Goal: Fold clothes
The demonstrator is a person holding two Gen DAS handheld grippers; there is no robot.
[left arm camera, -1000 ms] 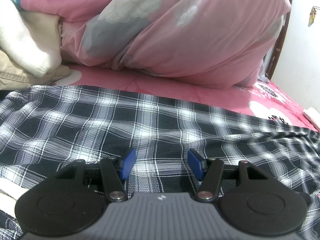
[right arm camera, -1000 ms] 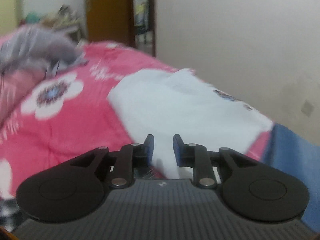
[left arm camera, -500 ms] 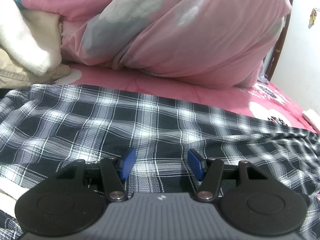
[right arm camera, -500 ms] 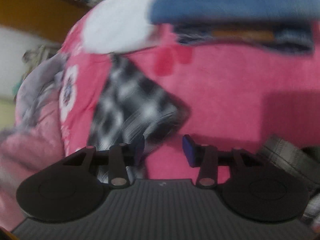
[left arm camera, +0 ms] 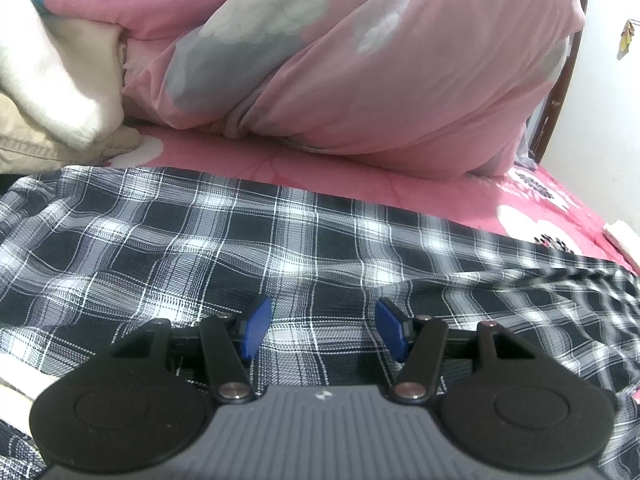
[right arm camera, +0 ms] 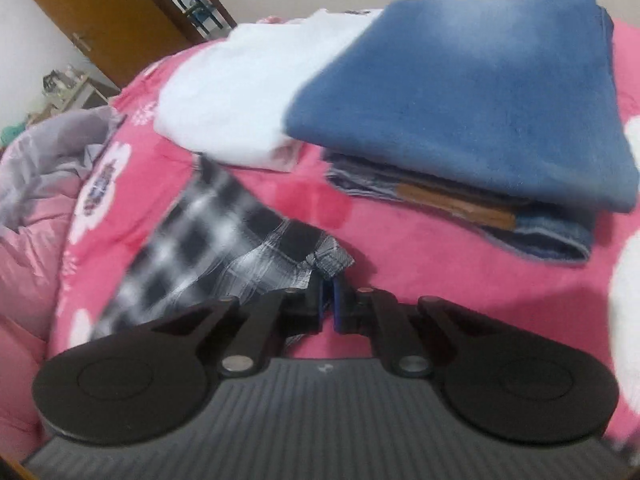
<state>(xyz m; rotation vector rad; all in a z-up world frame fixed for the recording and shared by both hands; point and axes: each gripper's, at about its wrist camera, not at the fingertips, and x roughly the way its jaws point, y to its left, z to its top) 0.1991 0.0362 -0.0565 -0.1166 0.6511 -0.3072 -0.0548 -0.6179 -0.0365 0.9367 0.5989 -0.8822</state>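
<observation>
A black-and-white plaid shirt [left arm camera: 248, 248] lies spread on the pink bed. In the left wrist view my left gripper [left arm camera: 322, 326] hovers low over the shirt's middle, open, its blue pads [left arm camera: 256, 326] apart with only flat cloth beneath. In the right wrist view a corner of the same plaid shirt [right arm camera: 224, 248] runs across the pink sheet to my right gripper [right arm camera: 330, 300], which is shut on the corner's tip, a small tuft of cloth sticking out above the pads.
A bulky pink quilt [left arm camera: 360, 72] rises behind the shirt, with white and beige clothes [left arm camera: 48, 92] at the left. A folded blue towel on jeans [right arm camera: 472, 92] and a folded white garment [right arm camera: 240, 88] lie beyond the right gripper. A brown door [right arm camera: 100, 12] stands farther back.
The right gripper swung down from facing the wall and the white garment to the shirt's corner, opened, then shut on it. The left gripper stayed still; the shirt's right side has shifted.
</observation>
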